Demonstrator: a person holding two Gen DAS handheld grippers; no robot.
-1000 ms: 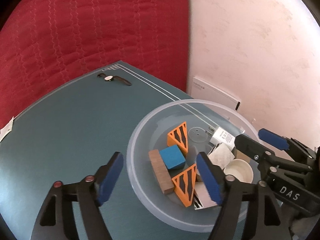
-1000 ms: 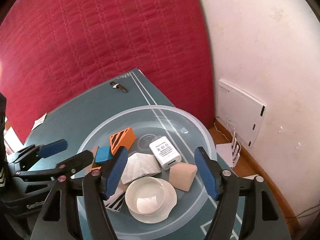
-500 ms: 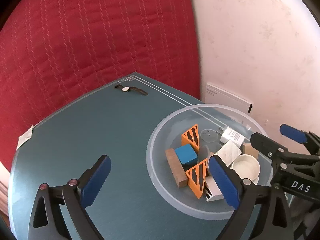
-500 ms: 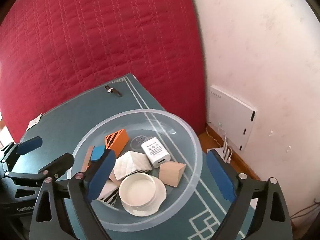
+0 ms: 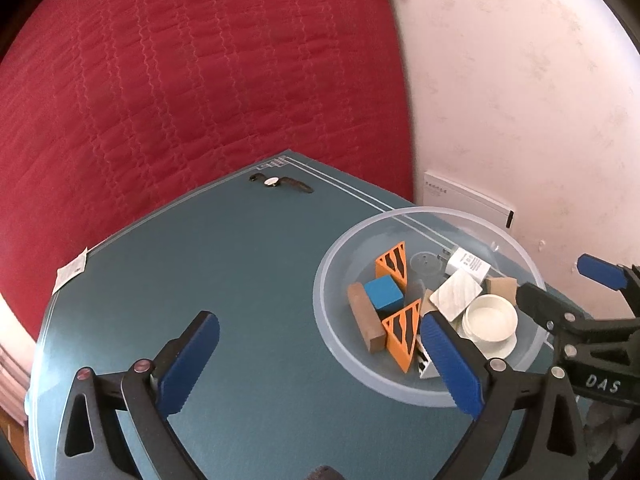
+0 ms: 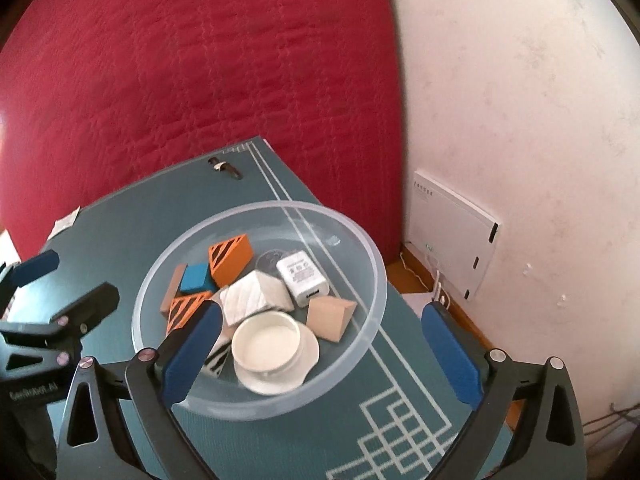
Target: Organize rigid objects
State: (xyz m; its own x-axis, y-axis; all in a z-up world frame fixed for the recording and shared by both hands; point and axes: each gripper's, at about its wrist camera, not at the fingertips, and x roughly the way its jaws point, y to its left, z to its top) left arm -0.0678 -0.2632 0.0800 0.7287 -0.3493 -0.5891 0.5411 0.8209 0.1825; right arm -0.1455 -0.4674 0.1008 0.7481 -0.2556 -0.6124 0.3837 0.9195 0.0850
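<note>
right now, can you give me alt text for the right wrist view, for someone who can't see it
A clear plastic bowl on a teal table holds blocks, a white charger and a white cup on a saucer. The open right gripper hovers over it, the left gripper alongside, before a red quilt.

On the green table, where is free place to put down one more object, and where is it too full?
Bare mat lies between the clear bowl, the wristwatch at the far edge and the white tag at the left edge. The bowl's near half is packed with blocks, a charger and a white cup.
</note>
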